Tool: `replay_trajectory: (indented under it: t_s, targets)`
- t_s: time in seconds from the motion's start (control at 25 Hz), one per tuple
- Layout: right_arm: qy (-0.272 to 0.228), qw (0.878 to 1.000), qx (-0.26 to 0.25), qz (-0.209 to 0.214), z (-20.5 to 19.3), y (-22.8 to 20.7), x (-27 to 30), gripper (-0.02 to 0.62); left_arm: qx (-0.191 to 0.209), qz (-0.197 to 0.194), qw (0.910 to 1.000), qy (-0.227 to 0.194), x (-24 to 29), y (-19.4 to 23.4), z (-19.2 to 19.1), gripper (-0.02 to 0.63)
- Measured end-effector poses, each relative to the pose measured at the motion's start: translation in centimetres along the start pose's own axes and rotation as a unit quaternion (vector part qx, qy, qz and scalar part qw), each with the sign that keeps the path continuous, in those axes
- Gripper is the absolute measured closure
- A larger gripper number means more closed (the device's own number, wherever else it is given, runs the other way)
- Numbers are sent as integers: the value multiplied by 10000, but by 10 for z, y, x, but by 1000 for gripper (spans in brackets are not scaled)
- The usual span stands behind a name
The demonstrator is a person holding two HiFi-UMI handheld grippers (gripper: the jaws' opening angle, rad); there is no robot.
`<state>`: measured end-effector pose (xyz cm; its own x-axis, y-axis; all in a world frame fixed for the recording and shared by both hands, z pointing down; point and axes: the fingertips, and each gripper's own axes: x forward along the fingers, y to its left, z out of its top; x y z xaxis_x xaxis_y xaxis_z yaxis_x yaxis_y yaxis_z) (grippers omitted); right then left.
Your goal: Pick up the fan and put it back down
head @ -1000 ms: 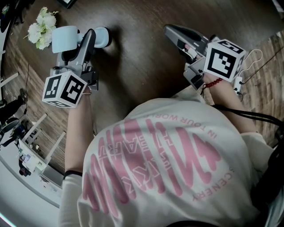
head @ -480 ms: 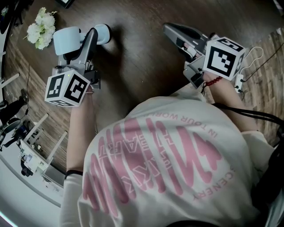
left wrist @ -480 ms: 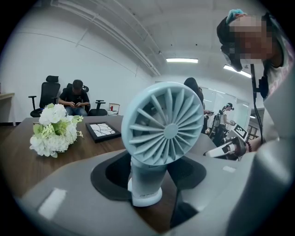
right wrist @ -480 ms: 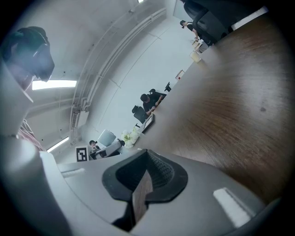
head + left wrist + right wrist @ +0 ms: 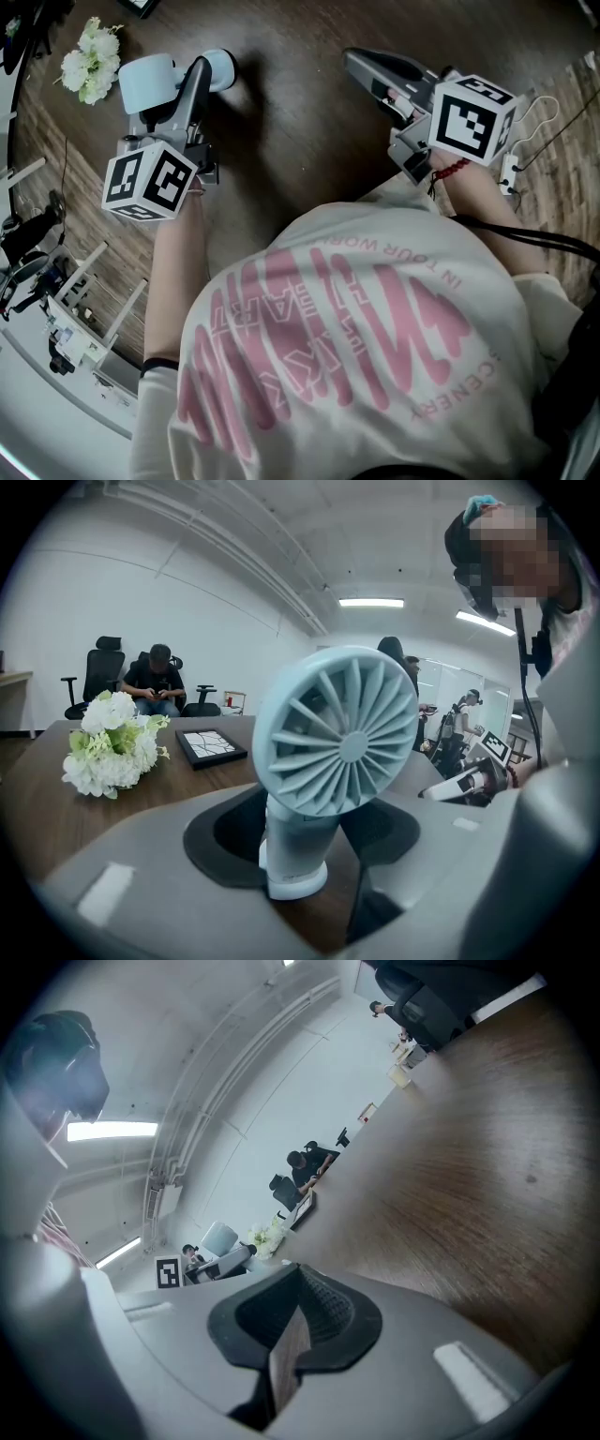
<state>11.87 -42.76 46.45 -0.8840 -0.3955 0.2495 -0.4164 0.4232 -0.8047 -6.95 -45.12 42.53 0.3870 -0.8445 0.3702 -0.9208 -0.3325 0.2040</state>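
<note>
Fingers (image 5: 234,832) of the left gripper (image 5: 305,803) stand wide apart w/ the fan (image 5: 337,738) between them. Black pads sit either side of its stem (image 5: 295,841), no clear squeeze on it. Right gripper (image 5: 292,1274) fingers (image 5: 328,1312) are together at the tips w/ nothing between, only a thin slit of wood grain showing, held over bare worktop (image 5: 300,103) well apart from the fan.

Fan: pale blue, small handheld type. Round head w/ radial vanes around a plain centre hub faces the left gripper view. Short thick stem of the same colour runs down into a wider round white-ish foot (image 5: 298,883). Foot looks to be down on the dark wood worktop, approx upright w/ a slight lean. Can't tell for sure if it touches. In the head view it's at the top left, stem crossed by a dark finger.

Near it on the worktop: bunch of white & green flowers (image 5: 112,742) to its left, flat black picture frame (image 5: 211,745) just beside them. Person seated in an office chair (image 5: 157,682) at the far end.
</note>
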Motion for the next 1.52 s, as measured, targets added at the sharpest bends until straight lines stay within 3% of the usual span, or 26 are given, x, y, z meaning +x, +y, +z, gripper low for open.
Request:
replay_trajectory:
  t_s: [0.2, 0.64, 0.92, 1.08, 1.32, 1.52]
  targets:
    - [15, 10000, -50, -71, -3, 1, -4, 589, 268, 46, 9996, 72, 4, -8, -6, 356]
    - [-71, 9998, -143, -111, -15, 14, -14, 589, 227, 94, 9995, -189, 4, -4, -7, 353]
    - [-206, 9985, -352, -365, -18, 30, -33, 589, 224, -183, 9995, 118, 4, -1, -11, 343]
    - [-328, 9972, -427, -528, -18, 42, -37, 589, 210, -251, 9984, 468, 3, 11, -21, 287]
    - [-496, 9960, -449, -599, -24, 57, -48, 589, 288, -307, 9983, 397, -6, 12, -16, 290]
    - [-566, 9943, -497, -759, -47, 79, -54, 589, 214, -339, 9982, 449, -43, 14, -26, 318]
